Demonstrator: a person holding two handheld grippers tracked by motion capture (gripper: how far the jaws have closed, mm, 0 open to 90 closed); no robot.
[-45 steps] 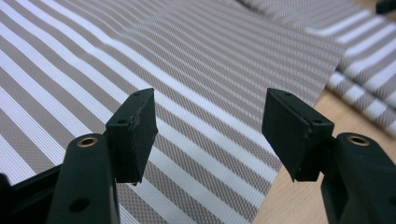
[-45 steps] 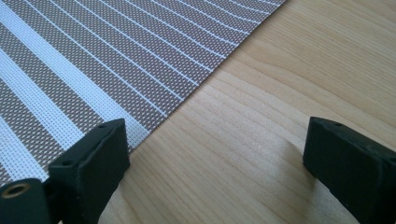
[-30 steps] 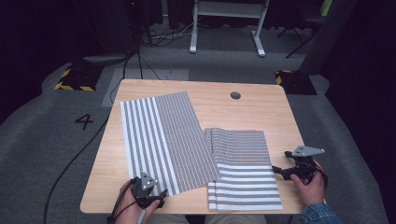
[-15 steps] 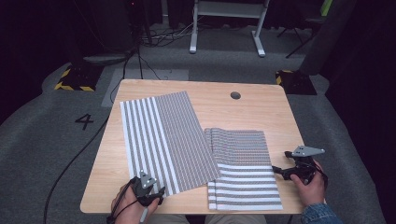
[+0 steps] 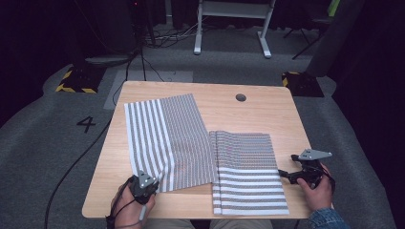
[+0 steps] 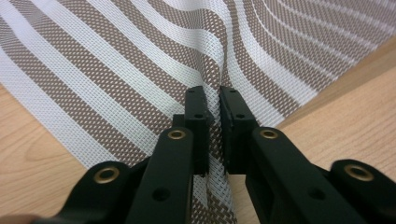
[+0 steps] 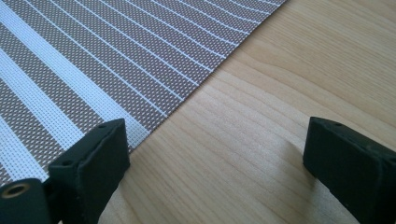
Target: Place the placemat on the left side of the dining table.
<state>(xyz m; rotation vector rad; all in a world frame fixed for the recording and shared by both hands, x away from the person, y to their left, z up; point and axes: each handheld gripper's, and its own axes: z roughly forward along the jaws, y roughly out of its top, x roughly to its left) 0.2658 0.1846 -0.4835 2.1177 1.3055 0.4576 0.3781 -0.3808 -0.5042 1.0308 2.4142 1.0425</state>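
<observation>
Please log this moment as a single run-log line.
left gripper: just closed, pinching left placemat near edge | right gripper: open over table, beside right placemat

Two brown-and-white striped woven placemats (image 5: pixel 167 138) (image 5: pixel 248 174) lie on one light wooden worktop (image 5: pixel 282 114); two black claws (image 5: pixel 152 180) (image 5: pixel 282 173) work there.
</observation>
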